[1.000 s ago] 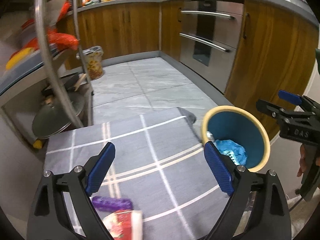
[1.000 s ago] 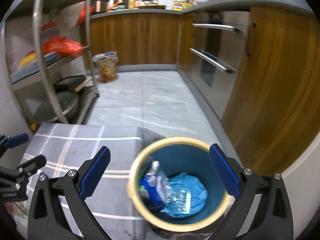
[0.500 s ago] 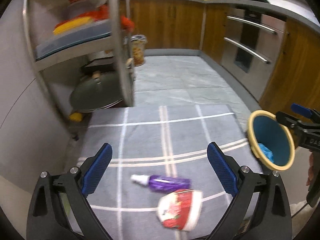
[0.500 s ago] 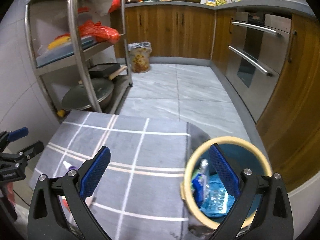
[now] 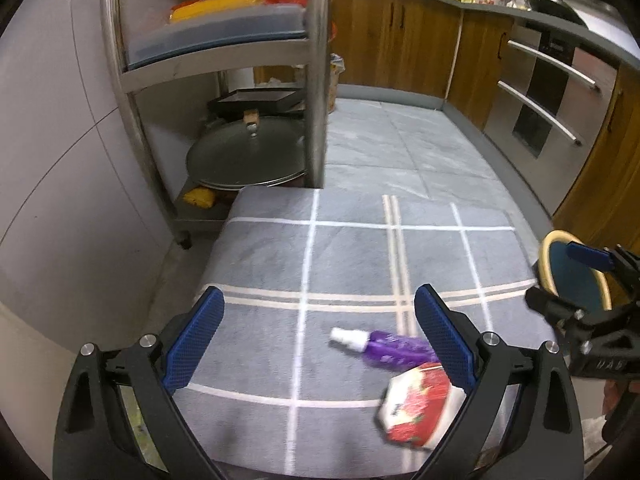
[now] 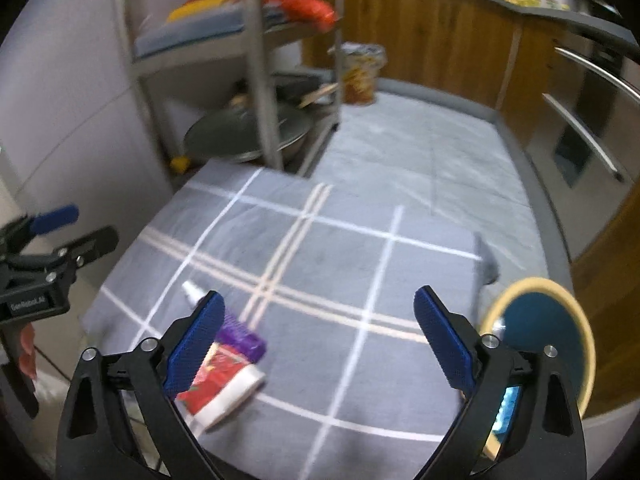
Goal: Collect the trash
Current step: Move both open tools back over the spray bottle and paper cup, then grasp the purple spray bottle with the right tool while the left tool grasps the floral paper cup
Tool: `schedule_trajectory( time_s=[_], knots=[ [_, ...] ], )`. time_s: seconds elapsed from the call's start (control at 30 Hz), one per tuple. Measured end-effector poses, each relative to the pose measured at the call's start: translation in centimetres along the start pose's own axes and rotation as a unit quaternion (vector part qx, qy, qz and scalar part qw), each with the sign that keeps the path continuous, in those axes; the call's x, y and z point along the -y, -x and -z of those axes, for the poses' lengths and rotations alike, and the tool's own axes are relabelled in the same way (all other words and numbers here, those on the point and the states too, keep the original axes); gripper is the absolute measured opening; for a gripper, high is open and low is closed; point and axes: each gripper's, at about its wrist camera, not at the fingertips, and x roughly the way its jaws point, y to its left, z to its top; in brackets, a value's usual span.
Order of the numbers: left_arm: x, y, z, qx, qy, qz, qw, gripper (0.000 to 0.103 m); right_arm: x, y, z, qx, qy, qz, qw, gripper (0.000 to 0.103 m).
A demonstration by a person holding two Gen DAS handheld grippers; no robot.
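- Two bits of trash lie side by side on the grey checked cloth (image 5: 352,264) over the counter: a purple spray bottle (image 5: 384,346) and a red-and-white packet (image 5: 420,404), touching or very nearly so.
- The teal bin (image 6: 540,340) with its cream rim stands off the cloth's right-hand edge, well apart from both pieces; something blue shows inside it.
- The left hand-held gripper (image 5: 320,340) is spread wide and grasps nothing; its jaws have just been opening. The bottle and packet sit low and to the right of its gap, partly behind its right finger.
- The right hand-held gripper (image 6: 320,340) is also released and empty, its jaws having just closed in a little. From its camera the trash lies low on the left, the bottle (image 6: 236,334) half hidden behind the left finger and the packet (image 6: 224,384) just below.
- The bottle's long axis runs roughly crosswise in the left view — white cap pointing left — while it looks more diagonal from the right.
- My guess is the left one is slightly nearer, though both hover close; whichever goes must shift sideways and set its jaws across the bottle's narrow width.
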Motion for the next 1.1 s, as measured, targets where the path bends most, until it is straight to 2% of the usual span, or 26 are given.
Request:
schedule_trajectory(
  time_s=[0.1, 0.2, 0.4, 0.6, 0.77, 0.9, 1.0, 1.1],
  knots=[
    [-1.5, -0.6, 0.2, -0.008, 0.007, -0.010, 0.9999, 0.095, -1.6, -1.7, -0.2, -0.023, 0.021, -0.007, 0.999, 0.080],
    [-3.2, -1.4, 0.6, -0.022, 0.019, -0.020, 0.9994, 0.095, -3.0, -3.5, -0.2, -0.051, 0.032, -0.017, 0.998, 0.073],
    [-5.0, -2.5, 1.1, -0.042, 0.026, -0.028, 0.9984, 0.095, -5.9, -6.4, 0.0, -0.089, 0.071, -0.024, 0.993, 0.073],
    [-5.3, -3.6, 1.8, -0.057, 0.008, -0.032, 0.9978, 0.095, -7.4, -8.5, 0.1, -0.113, 0.076, -0.039, 0.990, 0.070],
    [-5.8, -4.4, 2.0, -0.067, 0.004, -0.035, 0.9972, 0.095, -9.3, -10.8, 1.0, -0.148, 0.108, -0.030, 0.982, 0.063],
    [-5.8, -4.6, 1.9, -0.068, 0.004, -0.034, 0.9971, 0.095, -9.3, -12.3, 1.4, -0.169, 0.103, -0.020, 0.980, 0.055],
    [-5.6, -4.7, 1.9, -0.068, 0.001, -0.033, 0.9972, 0.095, -9.2, -12.6, 1.4, -0.171, 0.102, -0.018, 0.980, 0.050],
    [-5.4, -4.7, 2.0, -0.069, -0.004, -0.034, 0.9971, 0.095, -8.6, -12.4, 1.2, -0.169, 0.086, -0.023, 0.982, 0.040]
  ],
)
